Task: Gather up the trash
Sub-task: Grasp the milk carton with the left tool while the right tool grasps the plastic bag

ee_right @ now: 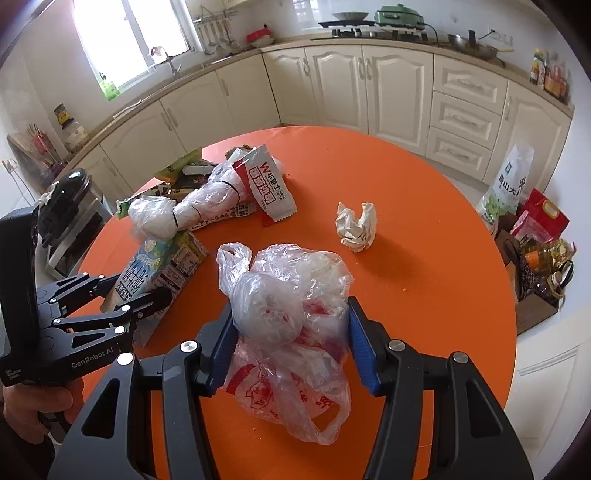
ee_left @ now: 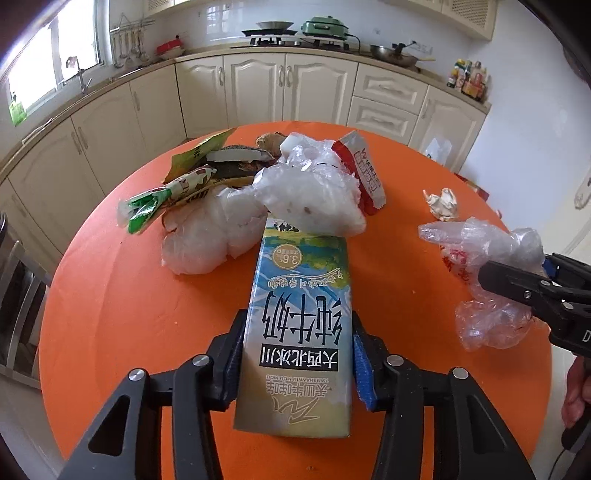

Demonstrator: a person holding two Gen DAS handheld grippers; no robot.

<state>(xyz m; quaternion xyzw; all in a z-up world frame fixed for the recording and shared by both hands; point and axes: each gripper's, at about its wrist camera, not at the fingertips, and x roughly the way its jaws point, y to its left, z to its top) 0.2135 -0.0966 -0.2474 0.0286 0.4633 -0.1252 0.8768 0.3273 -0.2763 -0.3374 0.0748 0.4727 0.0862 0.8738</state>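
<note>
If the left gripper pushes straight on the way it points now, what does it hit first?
Probably the white plastic bag lying over the far end of the milk carton that the left gripper holds; depth is hard to judge.

An orange round table [ee_right: 424, 206] fills the middle of both views. Behind it, cream cabinets [ee_right: 369, 85] run under a beige countertop across the upper frame. A window [ee_right: 133, 37] glows at upper left, with a faucet [ee_left: 82, 75] below it and hanging utensils [ee_left: 129, 46] to its right. A gas stove [ee_left: 295, 38] carrying a shallow pan sits at top centre, a green electric cooker [ee_left: 325, 27] just beside it, then a wok [ee_left: 397, 57]. Condiment bottles [ee_left: 469, 79] cluster at upper right. On the floor at right stand a rice bag [ee_right: 511, 181] and a red package [ee_right: 543, 218].
</note>
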